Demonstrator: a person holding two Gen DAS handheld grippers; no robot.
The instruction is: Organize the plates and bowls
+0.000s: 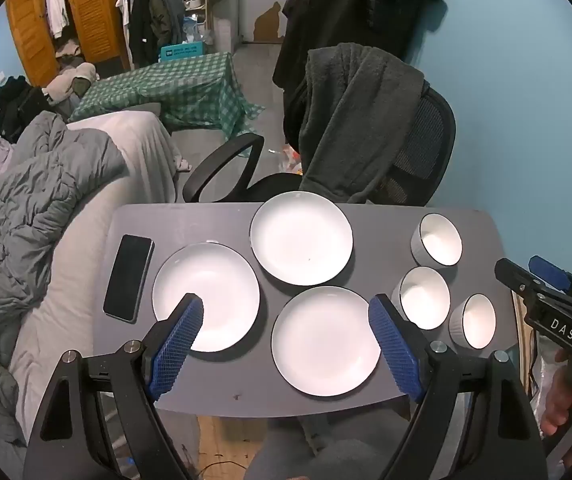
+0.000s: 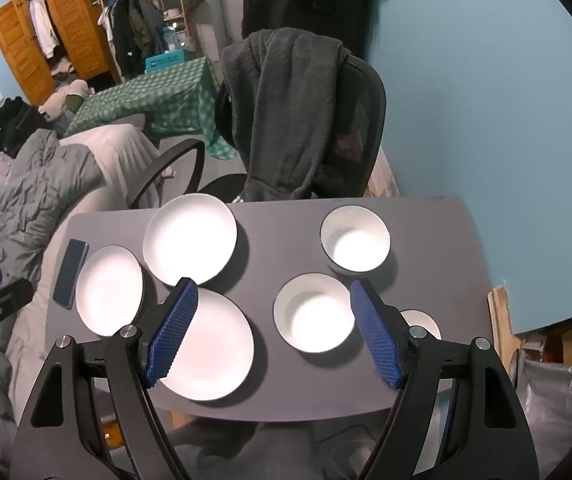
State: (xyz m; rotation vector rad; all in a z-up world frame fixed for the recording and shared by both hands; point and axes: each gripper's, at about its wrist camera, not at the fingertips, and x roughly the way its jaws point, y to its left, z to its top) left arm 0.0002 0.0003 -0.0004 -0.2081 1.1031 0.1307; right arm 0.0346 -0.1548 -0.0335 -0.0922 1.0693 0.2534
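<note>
A grey table [image 1: 190,220] filled the lower middle of the left wrist view, carrying three white plates and three white bowls, each lying apart from the others. The left plate [image 1: 206,296] sat just right of a dark phone [image 1: 128,278], which lay near the table's left edge. The far plate [image 1: 301,238] lay at the centre of the frame, close to the table's far edge, and the near plate [image 1: 326,340] sat lower, right of centre. The bowls ran in a line down the right side: the far bowl [image 1: 438,244], the middle bowl [image 1: 424,298] and the near bowl [image 1: 474,322].

The left gripper [image 1: 286,312] hung above the table with its jaws spread wide and nothing between them, one blue pad over the left plate, the other between the near plate and the middle bowl. The right gripper [image 2: 274,296] was likewise wide open and empty in its own view, above the near plate and the middle bowl; in the left view its black body showed at the right edge, with a hand [image 1: 562,396] below it.

A chair [image 1: 426,152] draped with a dark garment [image 1: 350,120] stood behind the table, and a rumpled grey duvet [image 1: 26,200] filled the left of the frame.
</note>
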